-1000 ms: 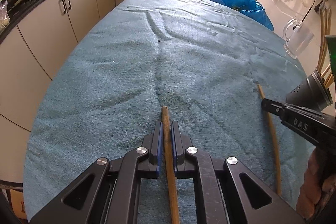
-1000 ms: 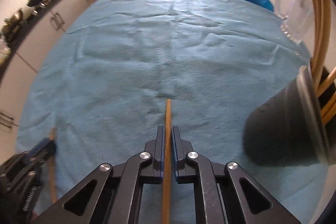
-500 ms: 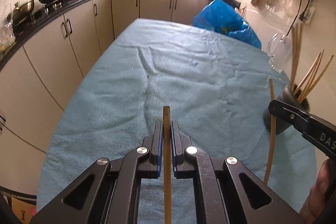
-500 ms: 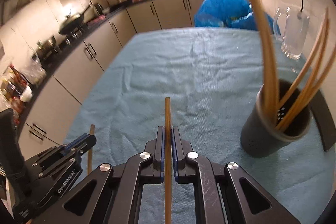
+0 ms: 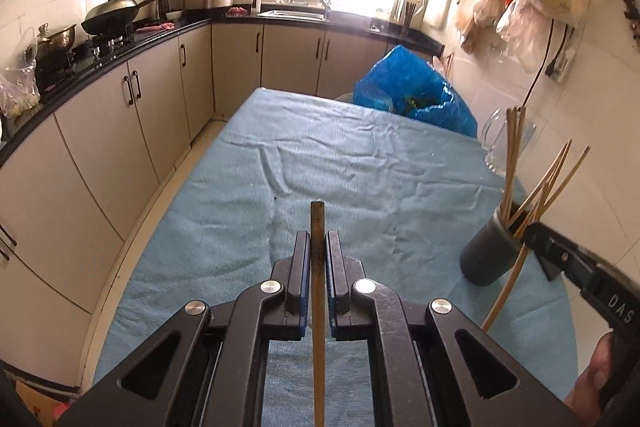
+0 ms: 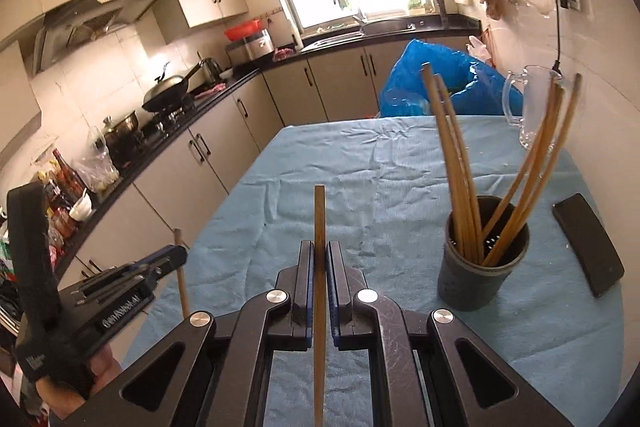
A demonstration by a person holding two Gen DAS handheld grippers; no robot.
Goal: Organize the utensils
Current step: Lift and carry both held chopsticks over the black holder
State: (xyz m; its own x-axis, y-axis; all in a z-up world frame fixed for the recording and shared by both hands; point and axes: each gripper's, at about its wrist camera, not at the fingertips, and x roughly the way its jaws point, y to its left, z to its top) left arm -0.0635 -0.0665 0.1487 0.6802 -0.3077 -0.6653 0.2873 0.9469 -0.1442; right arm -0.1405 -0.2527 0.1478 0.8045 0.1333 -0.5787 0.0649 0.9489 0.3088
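Your left gripper (image 5: 319, 247) was clamped tight on a chopstick (image 5: 318, 227) that ran forward past its jaws, and your right gripper (image 6: 319, 255) pinched a second chopstick (image 6: 319, 219) the same way. Ahead and to the right of both stood the dark holder (image 6: 478, 275) with more chopsticks, on the blue-covered worktop (image 6: 360, 179). Beyond it sat a glass jug (image 6: 532, 107).

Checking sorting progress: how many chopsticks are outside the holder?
2. One chopstick in the left gripper, a second chopstick in the right gripper. None shows on the blue cloth, though the grippers hide its near edge.
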